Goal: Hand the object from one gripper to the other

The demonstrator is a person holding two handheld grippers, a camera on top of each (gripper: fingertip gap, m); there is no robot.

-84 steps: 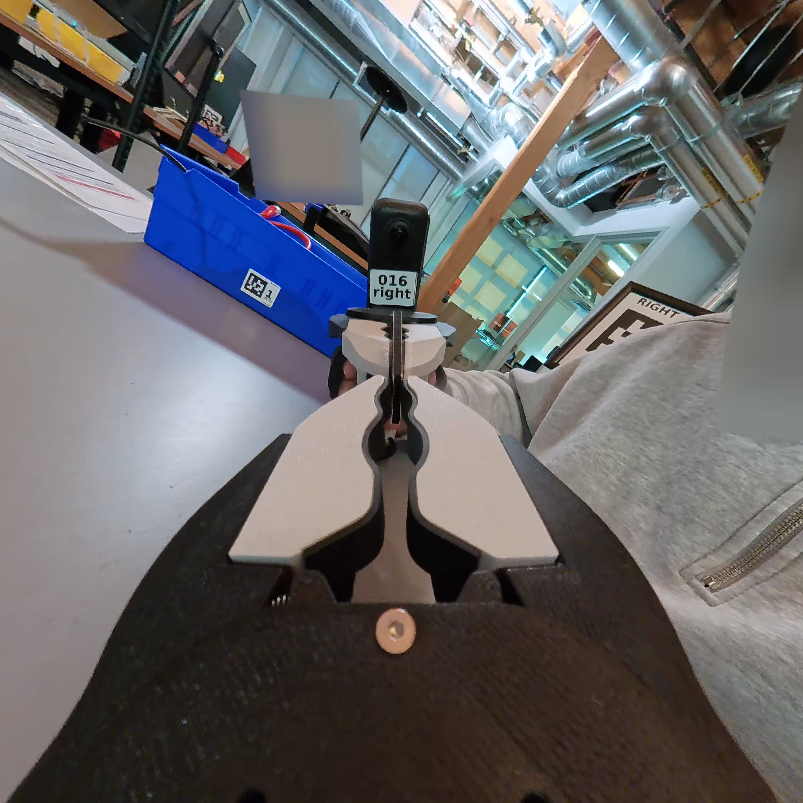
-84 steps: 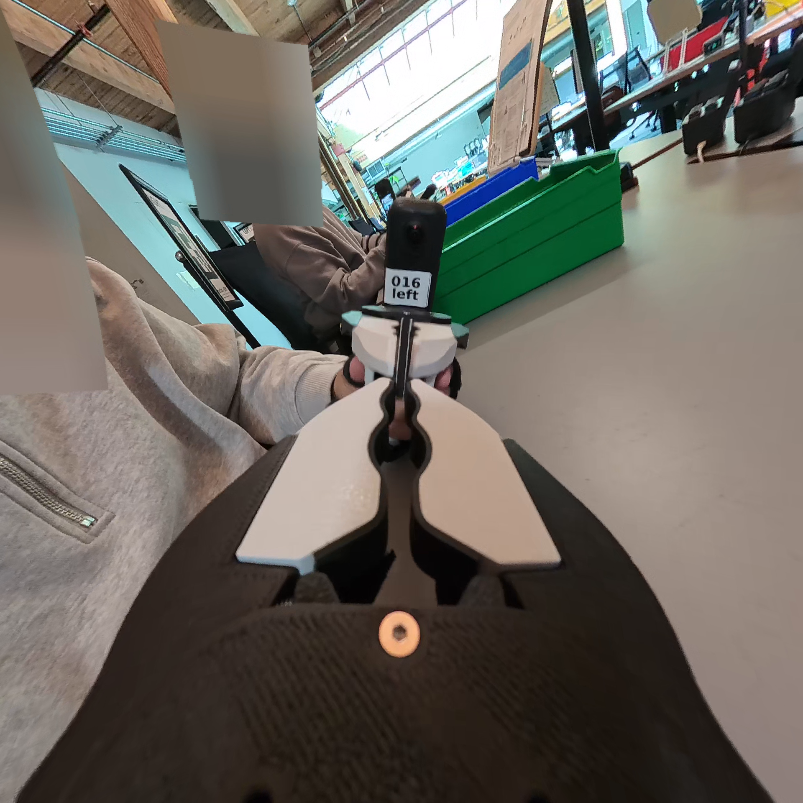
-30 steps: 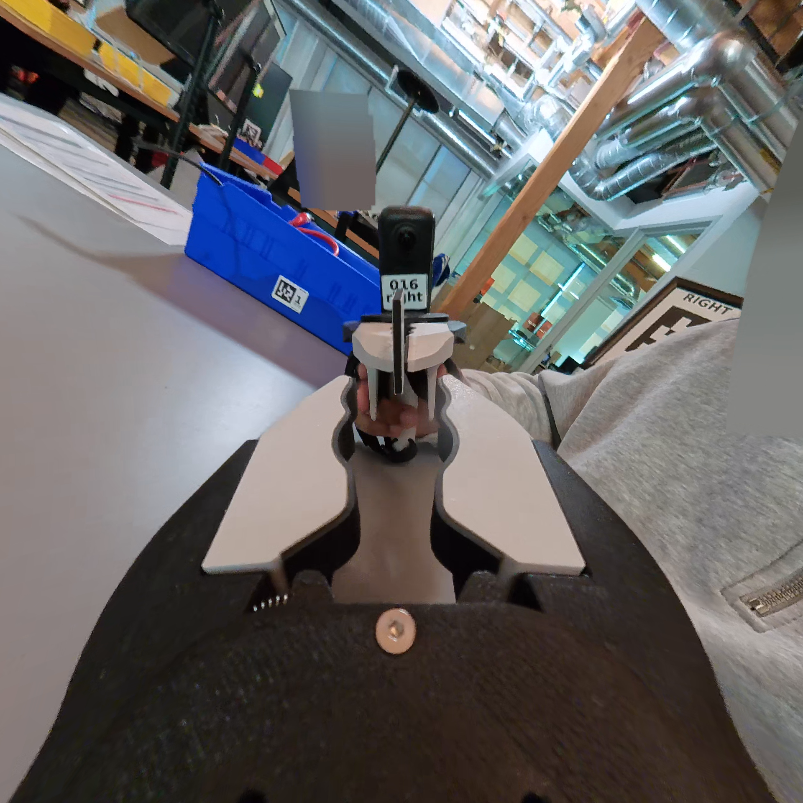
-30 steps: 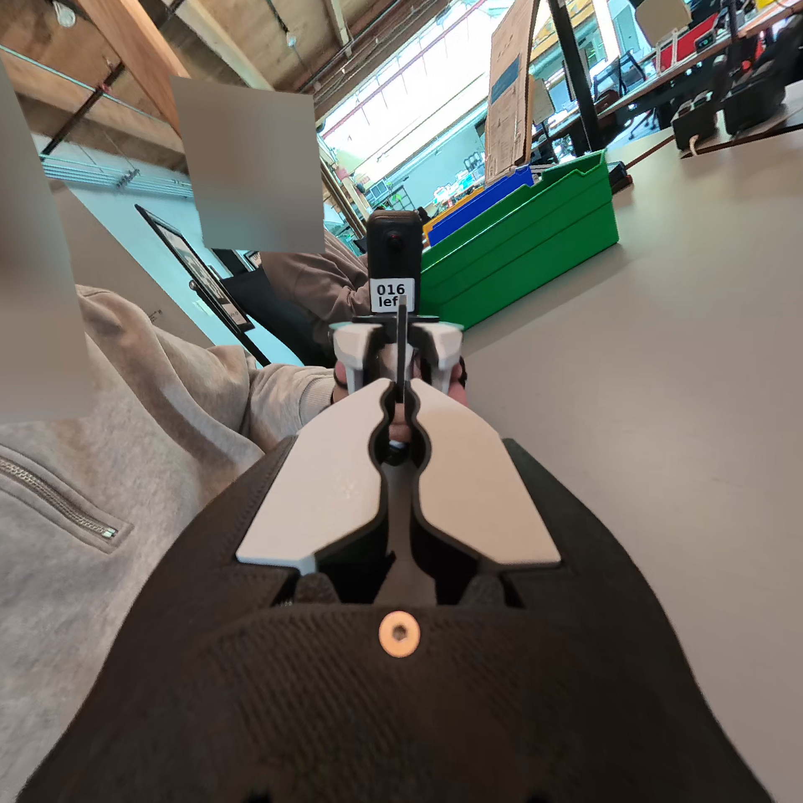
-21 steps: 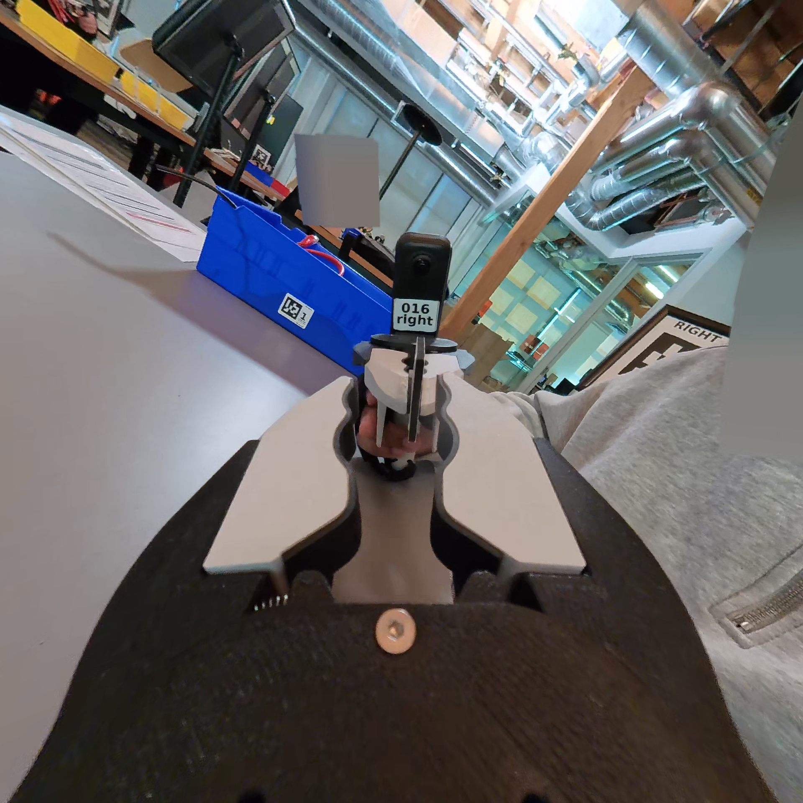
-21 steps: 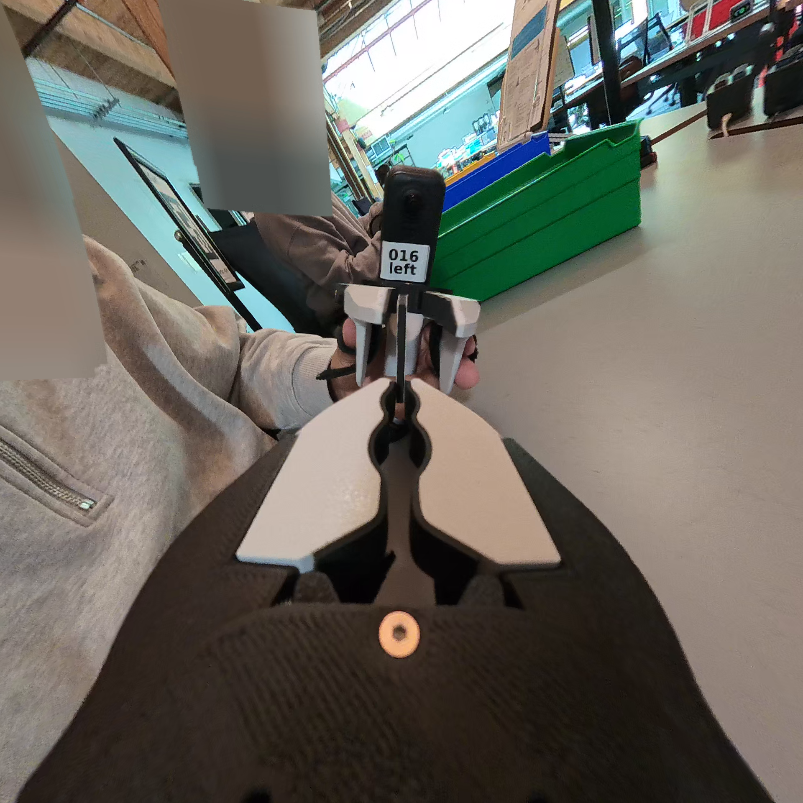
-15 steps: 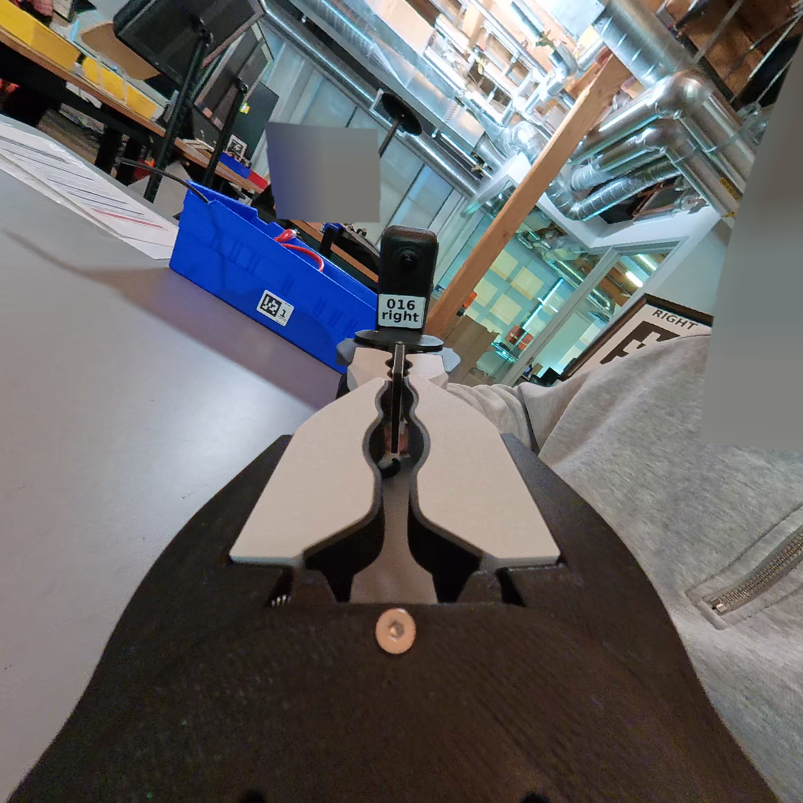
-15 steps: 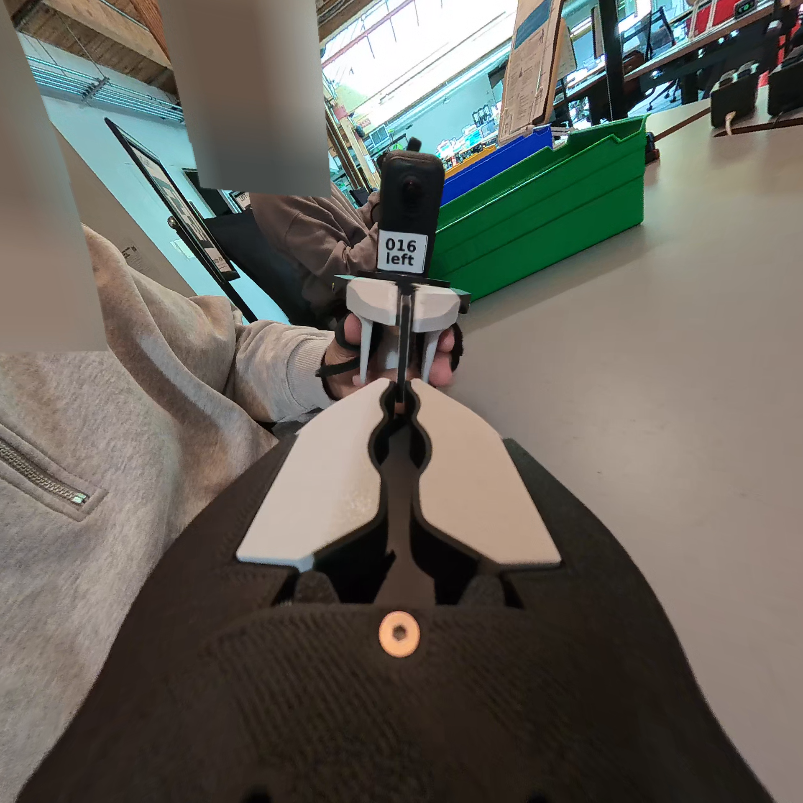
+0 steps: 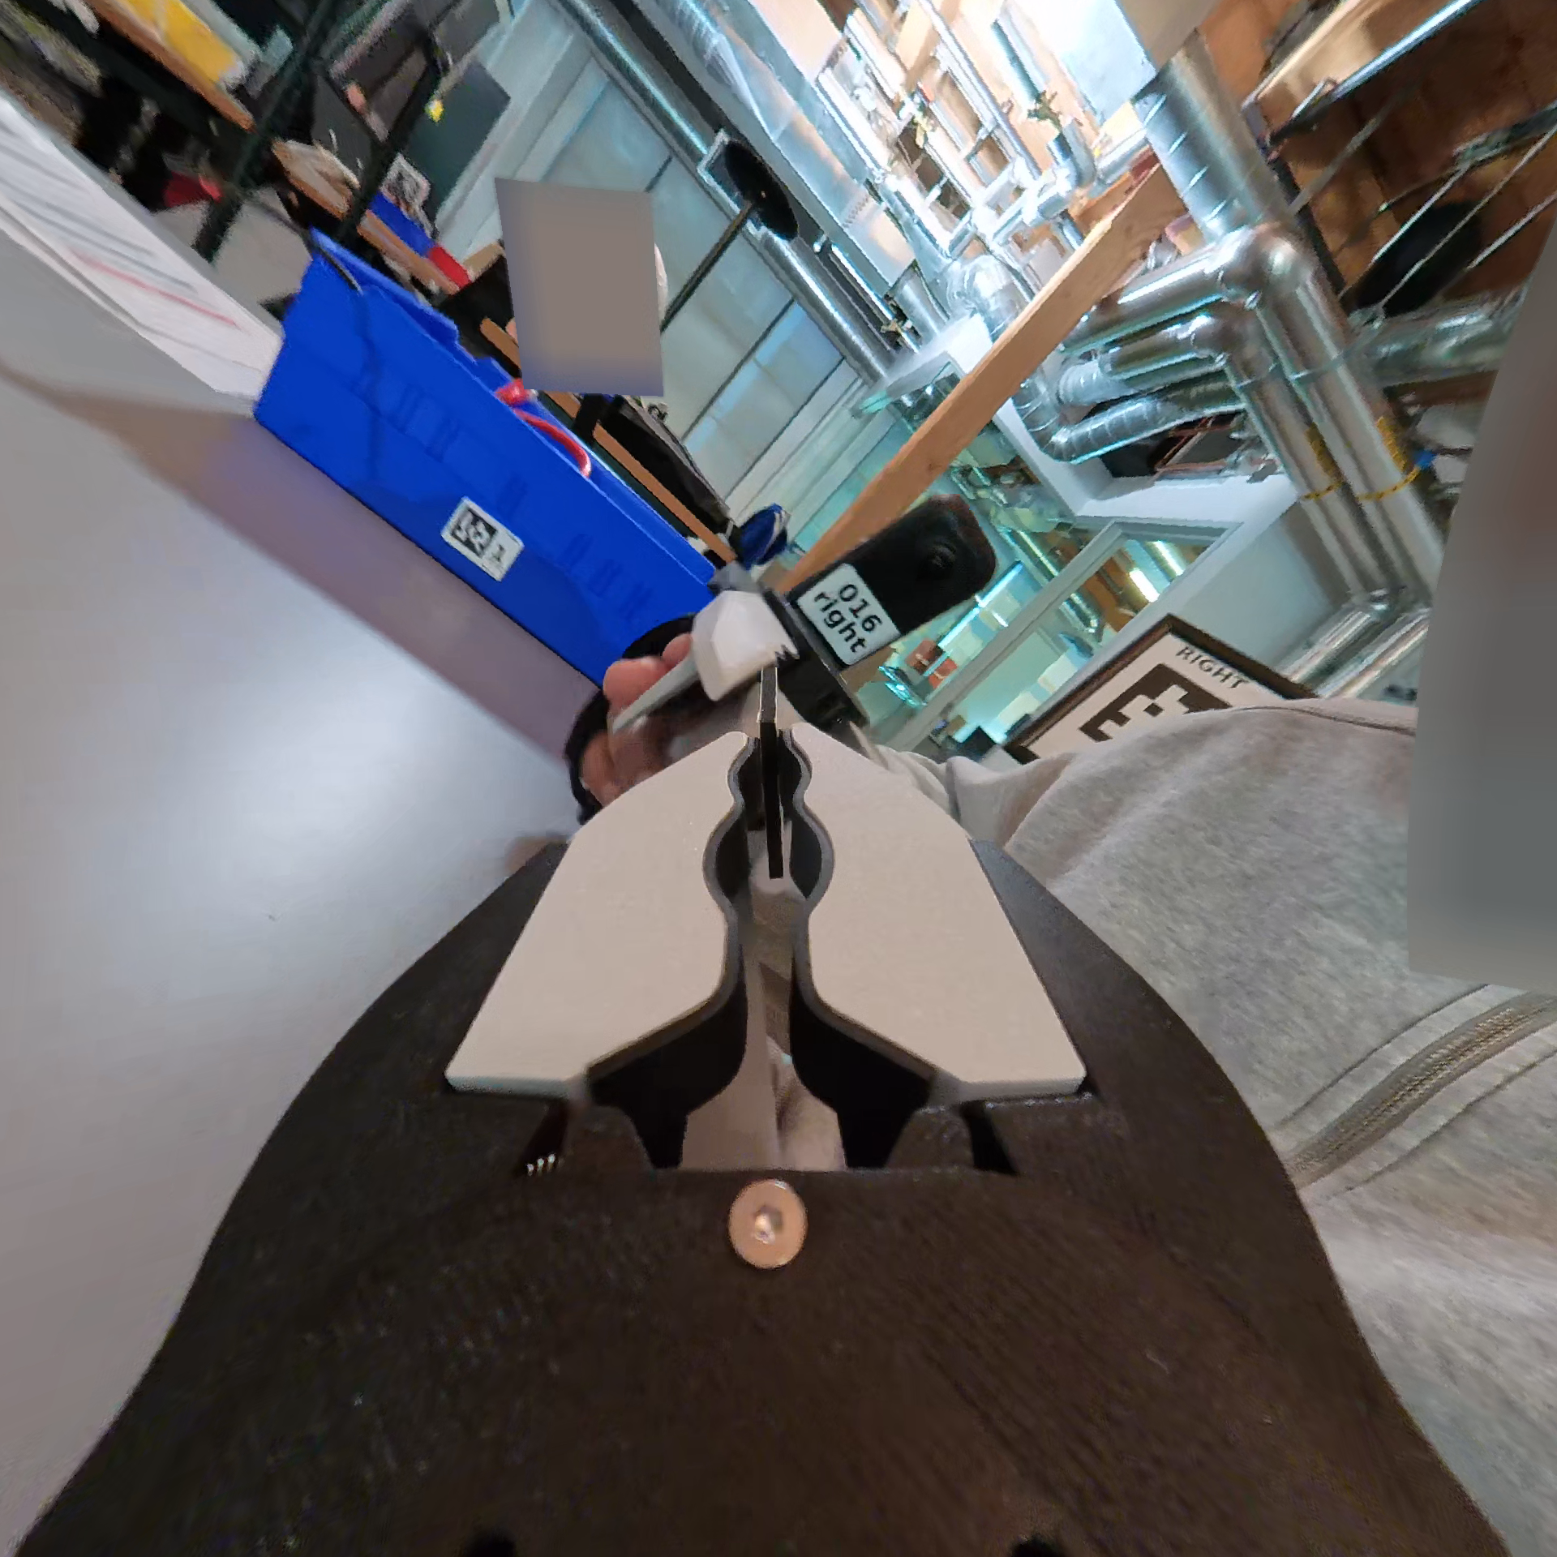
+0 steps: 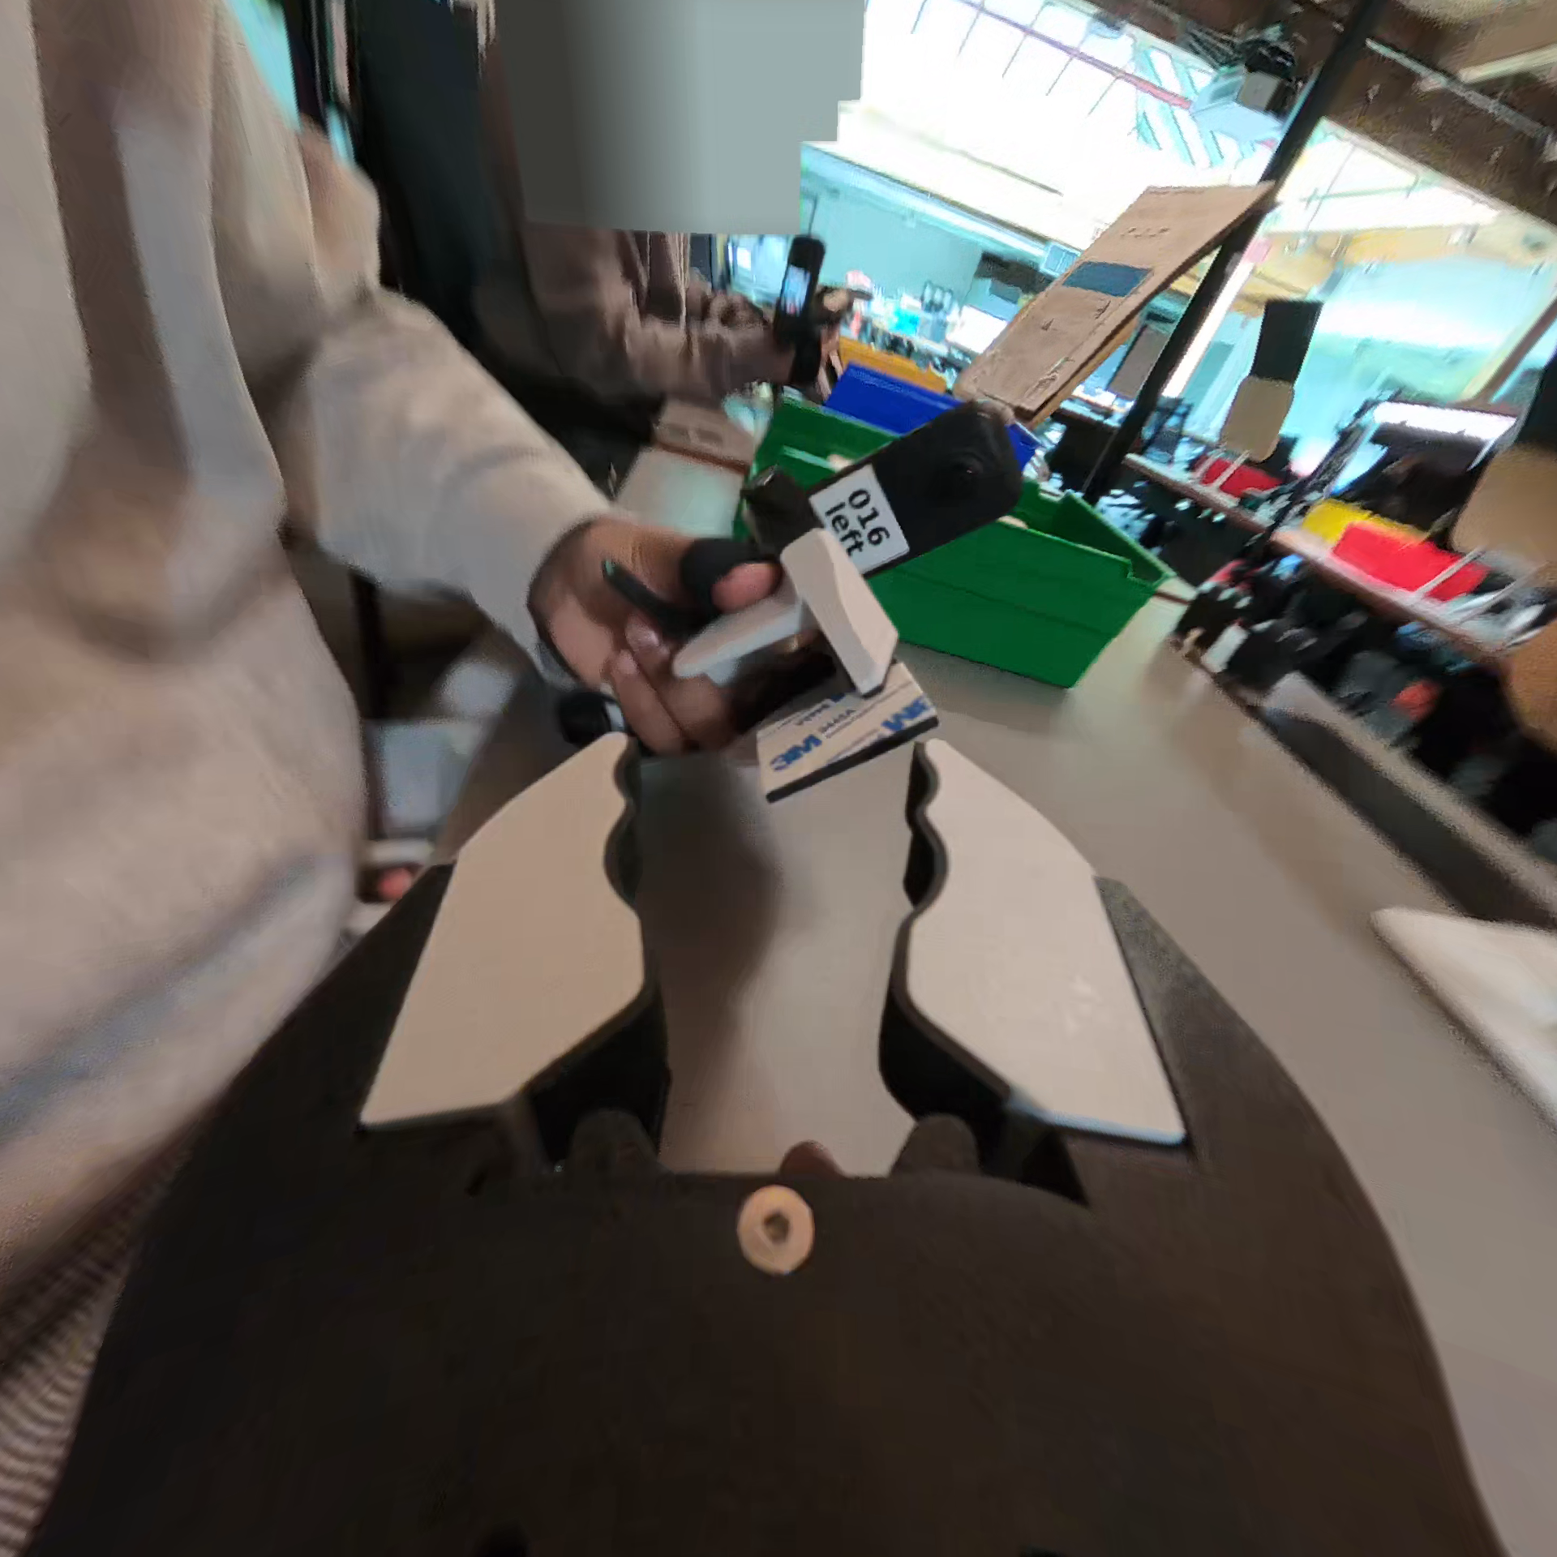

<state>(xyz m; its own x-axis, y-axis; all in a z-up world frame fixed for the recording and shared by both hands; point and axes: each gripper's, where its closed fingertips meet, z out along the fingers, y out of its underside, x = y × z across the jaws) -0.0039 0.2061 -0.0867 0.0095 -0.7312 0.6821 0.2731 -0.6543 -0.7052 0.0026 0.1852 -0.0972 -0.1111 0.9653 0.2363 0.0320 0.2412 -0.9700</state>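
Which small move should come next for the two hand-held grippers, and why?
Probably draw the right hand-held gripper back, away from the flat pad. Its fingers stand wide open with nothing between them, while the left hand-held gripper is shut on the pad.

Wrist cameras face each other closely; both show grey table (image 9: pixel 211 800).

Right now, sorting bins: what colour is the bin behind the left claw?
Green plastic bin, clearest in right wrist view.
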